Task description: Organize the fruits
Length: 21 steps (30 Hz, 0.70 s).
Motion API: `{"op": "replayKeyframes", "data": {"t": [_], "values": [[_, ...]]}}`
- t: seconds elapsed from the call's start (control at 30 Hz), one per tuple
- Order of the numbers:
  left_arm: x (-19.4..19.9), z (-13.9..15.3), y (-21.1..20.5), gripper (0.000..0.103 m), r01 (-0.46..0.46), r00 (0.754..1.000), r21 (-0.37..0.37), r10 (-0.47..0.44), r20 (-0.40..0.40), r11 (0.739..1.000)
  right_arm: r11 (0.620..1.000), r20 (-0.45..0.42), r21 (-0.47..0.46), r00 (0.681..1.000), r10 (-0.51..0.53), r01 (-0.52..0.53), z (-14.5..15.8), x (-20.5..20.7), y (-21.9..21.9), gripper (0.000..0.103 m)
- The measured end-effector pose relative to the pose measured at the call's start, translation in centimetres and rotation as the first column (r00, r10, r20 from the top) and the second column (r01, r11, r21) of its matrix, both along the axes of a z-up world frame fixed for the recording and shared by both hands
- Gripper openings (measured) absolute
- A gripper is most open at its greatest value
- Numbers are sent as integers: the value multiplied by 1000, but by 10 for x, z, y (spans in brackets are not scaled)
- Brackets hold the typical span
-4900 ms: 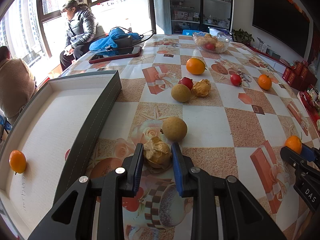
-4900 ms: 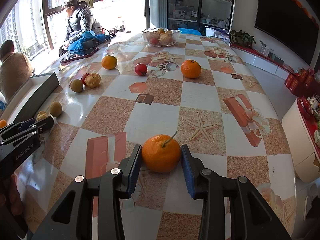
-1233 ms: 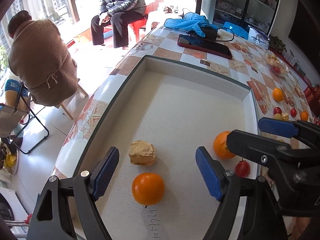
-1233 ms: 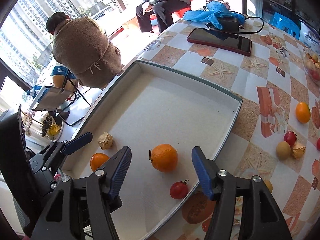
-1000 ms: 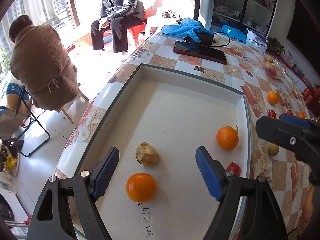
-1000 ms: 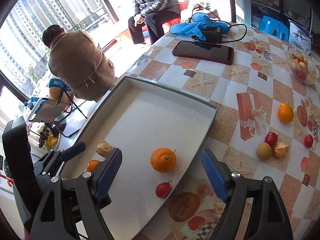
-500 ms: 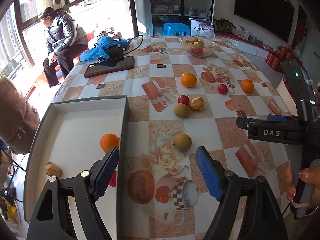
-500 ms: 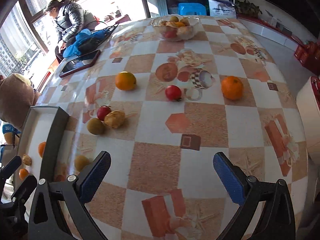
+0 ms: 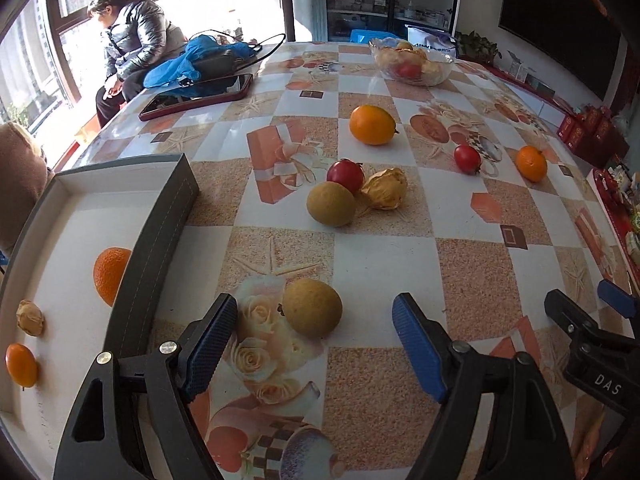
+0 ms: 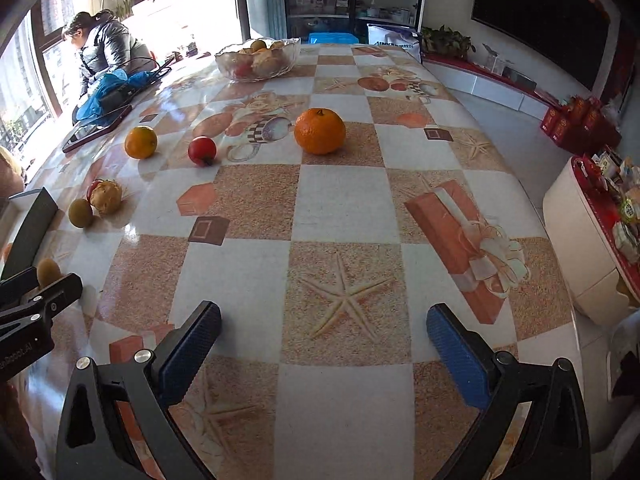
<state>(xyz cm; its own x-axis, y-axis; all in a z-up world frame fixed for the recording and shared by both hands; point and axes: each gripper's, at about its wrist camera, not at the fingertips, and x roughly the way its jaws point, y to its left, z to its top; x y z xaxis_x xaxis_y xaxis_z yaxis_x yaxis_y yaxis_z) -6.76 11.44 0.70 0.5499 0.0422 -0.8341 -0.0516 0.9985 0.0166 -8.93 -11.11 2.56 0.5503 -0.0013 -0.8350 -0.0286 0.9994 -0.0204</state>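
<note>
Both tongs apart over the bench, fruit part sorted into the tray.

L tongs point(image 9: 314, 336) wide apart, nothing gripped; a brown round fruit point(image 9: 312, 307) sits on the bench point(image 9: 384, 248) between the pads, nearer the L pad, not touching either. Landmark = grey tray point(image 9: 160, 240): inside it an orange point(image 9: 110, 270) against the near wall, a dried husk fruit point(image 9: 30, 317) & a small orange point(image 9: 21, 364) further in. Beyond the tray's far corner, a 2nd brown fruit point(image 9: 331, 204), red tomato point(image 9: 345, 174) & husk fruit point(image 9: 386, 188) cluster, touching. Further from the tray: orange point(image 9: 372, 125), tomato point(image 9: 467, 159), mandarin point(image 9: 531, 163); glass bowl point(image 9: 412, 62) of fruit at the bench's far end. R tongs point(image 10: 324, 340) also wide apart, empty, over bare bench well away from the tray; mandarin point(image 10: 320, 131) well ahead of them.
</note>
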Motion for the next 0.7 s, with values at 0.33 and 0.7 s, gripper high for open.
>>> {"op": "replayKeyframes", "data": {"t": [0.33, 0.7], "values": [[-3, -7, 5, 103, -16, 999, -22, 17, 30, 1000, 1000, 5, 2, 1000, -1, 1, -1, 2, 0, 103], [-3, -7, 5, 103, -16, 999, -22, 17, 29, 1000, 1000, 5, 1, 1000, 0, 0, -1, 3, 0, 103]]}}
